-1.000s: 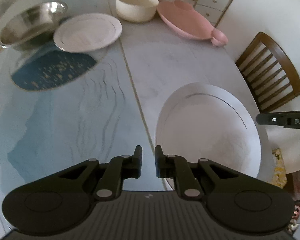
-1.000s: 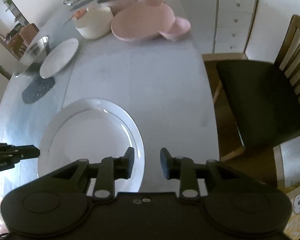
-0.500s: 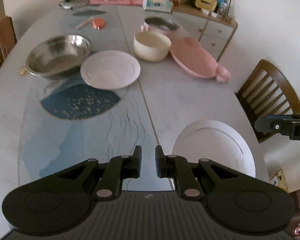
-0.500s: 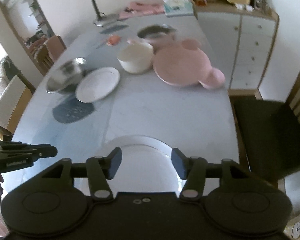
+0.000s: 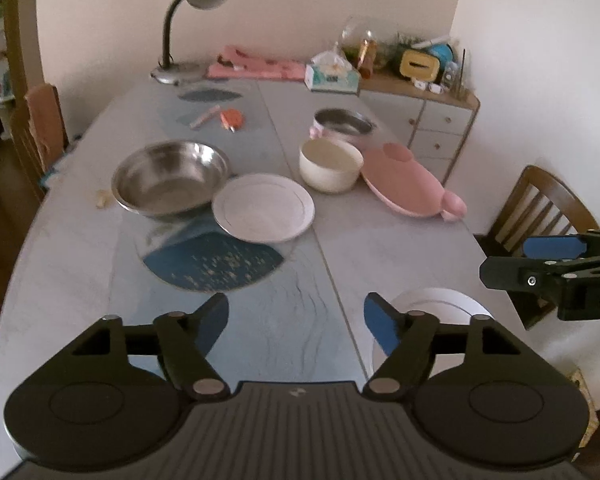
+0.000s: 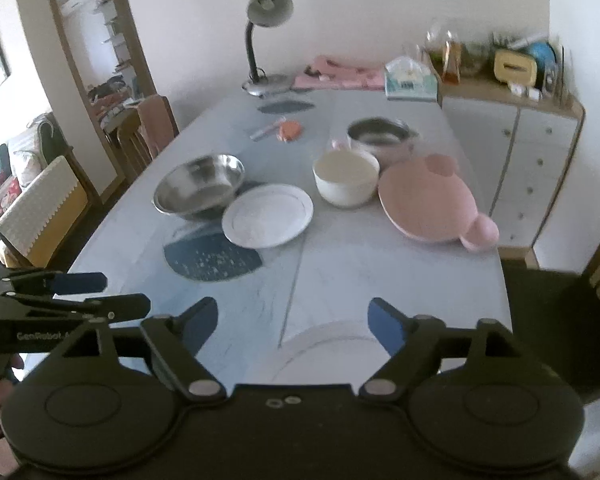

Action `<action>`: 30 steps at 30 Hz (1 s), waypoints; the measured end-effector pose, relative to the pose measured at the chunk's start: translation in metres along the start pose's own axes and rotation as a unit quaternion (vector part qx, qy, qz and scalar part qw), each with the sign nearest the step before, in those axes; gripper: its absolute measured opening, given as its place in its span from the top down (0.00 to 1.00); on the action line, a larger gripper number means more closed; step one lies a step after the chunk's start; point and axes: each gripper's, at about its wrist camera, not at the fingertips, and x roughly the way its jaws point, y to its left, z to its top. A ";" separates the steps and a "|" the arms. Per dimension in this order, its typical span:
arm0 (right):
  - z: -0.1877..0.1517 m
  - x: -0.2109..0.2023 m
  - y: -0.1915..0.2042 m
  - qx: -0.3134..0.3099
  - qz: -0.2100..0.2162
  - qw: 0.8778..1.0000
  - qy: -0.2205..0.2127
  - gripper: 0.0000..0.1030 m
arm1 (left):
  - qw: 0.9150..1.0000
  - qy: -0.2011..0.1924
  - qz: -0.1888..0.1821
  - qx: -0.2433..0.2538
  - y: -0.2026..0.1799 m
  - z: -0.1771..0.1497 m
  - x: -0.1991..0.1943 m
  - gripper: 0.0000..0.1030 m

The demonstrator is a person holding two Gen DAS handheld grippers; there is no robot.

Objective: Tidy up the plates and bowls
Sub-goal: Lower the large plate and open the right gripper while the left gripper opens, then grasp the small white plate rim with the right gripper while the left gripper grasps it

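Left wrist view: left gripper (image 5: 296, 318) and right gripper (image 6: 292, 320) both wide, empty; white plate (image 6: 320, 344) just below, nothing stacked beyond

Pale plain walls, long grey-blue dining table (image 5: 380, 248), grey gooseneck desk lamp (image 5: 188, 20) at its far end, white drawer cabinet (image 6: 540, 168) with cluttered wooden top, slatted wooden chair (image 5: 540, 212), mirror-framed doorway (image 6: 88, 60)
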 end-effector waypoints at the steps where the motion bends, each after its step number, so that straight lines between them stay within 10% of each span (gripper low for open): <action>1: 0.002 0.001 0.003 -0.002 0.000 1.000 -0.004 0.16 | 1.000 -0.002 0.004 0.000 0.002 0.002 0.000 0.25; 19: 0.072 0.107 -0.021 0.008 0.001 1.000 0.012 0.01 | 0.997 0.019 0.047 -0.060 0.041 0.051 0.088 0.25; 30: 0.095 0.199 -0.037 0.005 0.006 0.998 0.067 0.21 | 0.993 0.041 0.071 -0.079 0.053 0.070 0.161 0.25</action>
